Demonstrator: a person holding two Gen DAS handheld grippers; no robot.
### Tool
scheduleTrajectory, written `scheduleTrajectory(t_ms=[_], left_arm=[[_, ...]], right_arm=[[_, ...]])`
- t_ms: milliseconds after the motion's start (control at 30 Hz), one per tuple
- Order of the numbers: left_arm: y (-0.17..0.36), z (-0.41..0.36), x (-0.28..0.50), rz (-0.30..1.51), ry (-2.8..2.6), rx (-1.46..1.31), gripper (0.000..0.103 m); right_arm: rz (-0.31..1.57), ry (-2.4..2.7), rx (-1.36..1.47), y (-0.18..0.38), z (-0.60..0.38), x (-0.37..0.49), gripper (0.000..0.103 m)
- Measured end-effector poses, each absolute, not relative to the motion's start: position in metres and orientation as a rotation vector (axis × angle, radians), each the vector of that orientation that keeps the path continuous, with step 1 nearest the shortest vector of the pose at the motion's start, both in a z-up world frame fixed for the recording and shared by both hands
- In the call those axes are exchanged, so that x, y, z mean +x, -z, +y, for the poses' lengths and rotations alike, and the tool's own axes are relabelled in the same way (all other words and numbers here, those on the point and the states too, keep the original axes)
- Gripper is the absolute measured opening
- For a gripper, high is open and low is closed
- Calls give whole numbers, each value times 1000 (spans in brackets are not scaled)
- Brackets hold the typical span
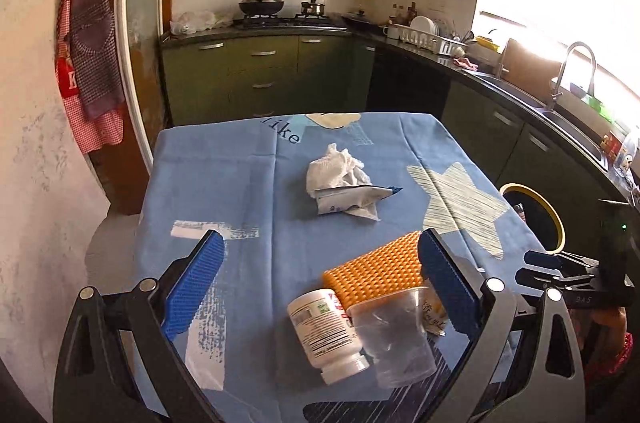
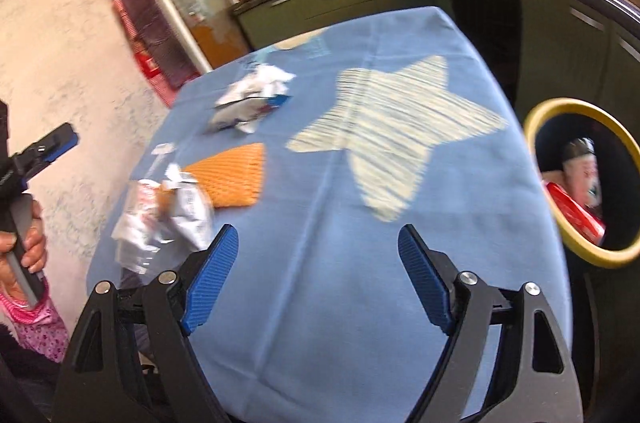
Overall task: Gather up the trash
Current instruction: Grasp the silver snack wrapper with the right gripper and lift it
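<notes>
The table (image 1: 224,183), covered with a blue cloth, has its left edge close to the pale wall (image 1: 36,151); its right edge is just beside the bin (image 2: 536,127) with the yellow rim, which stands lower than the table top. The far edge faces the green cabinets (image 1: 248,71), with a gap of floor between them. The middle and right part of the cloth, around the pale star (image 2: 392,127), is free.

The left gripper (image 1: 320,287) has its jaws wide apart, with nothing pressed by the pads. Between them on the cloth lie 3 things: a white bottle (image 1: 320,331) on its side, long axis running from far-left to near-right, cap toward the camera; a clear plastic cup (image 1: 396,339) touching it, also lying down, mouth toward the camera; and an orange foam net (image 1: 376,271) behind them. Further away, near the centre, lies the crumpled paper (image 1: 340,179) with a flat packet (image 1: 360,195) pointing right.

The right gripper (image 2: 318,283) is also spread and empty, above bare cloth.
</notes>
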State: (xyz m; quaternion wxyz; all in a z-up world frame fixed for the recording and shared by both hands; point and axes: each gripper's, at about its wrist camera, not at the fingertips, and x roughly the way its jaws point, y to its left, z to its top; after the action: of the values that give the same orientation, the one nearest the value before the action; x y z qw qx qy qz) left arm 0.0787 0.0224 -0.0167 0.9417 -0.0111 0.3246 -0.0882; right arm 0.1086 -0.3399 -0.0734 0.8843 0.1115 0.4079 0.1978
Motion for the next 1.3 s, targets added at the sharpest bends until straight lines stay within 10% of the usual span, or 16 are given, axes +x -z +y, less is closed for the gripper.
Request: scheduleTrajectory(t_ms=[600, 800, 1300], left_arm=[[36, 37, 66, 685, 239, -88, 97], [39, 37, 68, 695, 243, -96, 97], [33, 17, 68, 693, 287, -71, 98]], right_arm=[[897, -552, 145, 83, -248, 131, 48], [905, -537, 142, 86, -246, 133, 24], [749, -205, 243, 56, -371, 130, 22]])
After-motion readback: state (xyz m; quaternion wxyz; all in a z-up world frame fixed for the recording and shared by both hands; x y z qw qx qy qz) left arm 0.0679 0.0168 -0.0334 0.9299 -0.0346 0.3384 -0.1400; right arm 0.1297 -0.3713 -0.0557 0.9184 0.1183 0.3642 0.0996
